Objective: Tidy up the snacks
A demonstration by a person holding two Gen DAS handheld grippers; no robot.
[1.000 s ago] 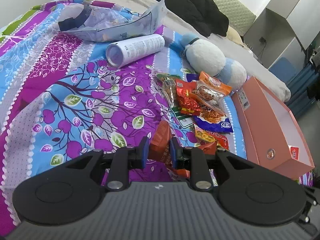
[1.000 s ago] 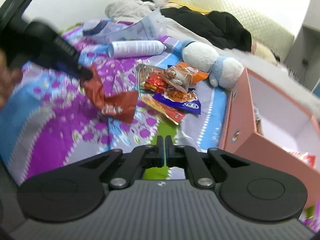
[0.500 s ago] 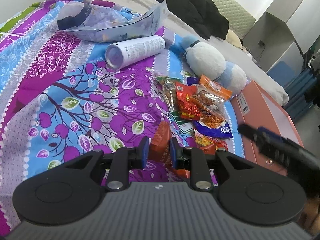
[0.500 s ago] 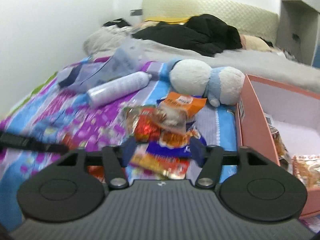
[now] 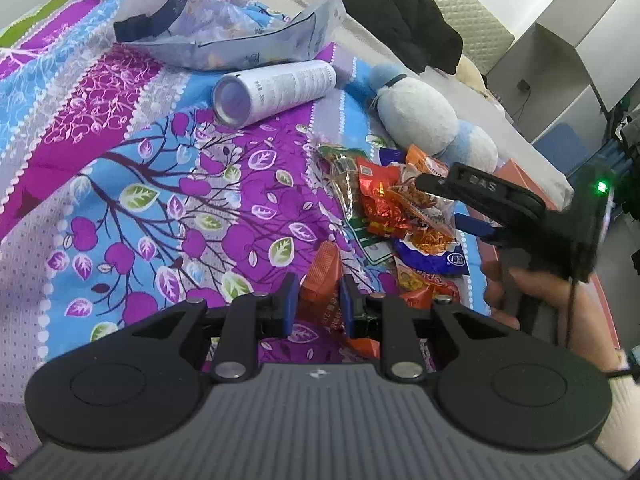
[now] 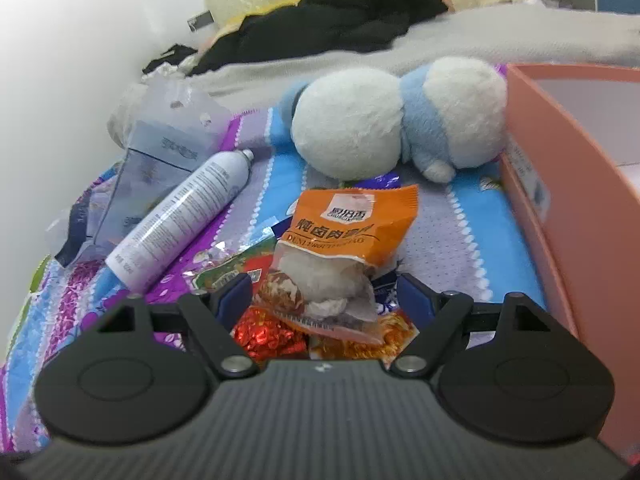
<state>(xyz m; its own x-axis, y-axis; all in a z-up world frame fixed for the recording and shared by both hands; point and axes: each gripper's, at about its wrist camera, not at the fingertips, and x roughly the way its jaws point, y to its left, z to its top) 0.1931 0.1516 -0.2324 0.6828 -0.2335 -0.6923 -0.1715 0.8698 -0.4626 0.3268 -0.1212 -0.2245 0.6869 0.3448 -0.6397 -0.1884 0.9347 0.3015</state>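
My left gripper is shut on an orange-red snack packet and holds it just above the patterned bedspread. A pile of snack packets lies to its right. My right gripper is open, low over that pile, its jaws on either side of an orange packet with a clear window. A red foil packet lies under it. The right gripper also shows in the left wrist view, over the pile. The pink box stands at the right.
A white spray can and a large clear bag lie at the back left. A blue and white plush toy lies behind the pile. Black clothes and a grey blanket lie further back on the bed.
My right gripper opened and came down over the snack pile, from the box side. My left gripper kept its hold on the orange-red packet and barely moved.
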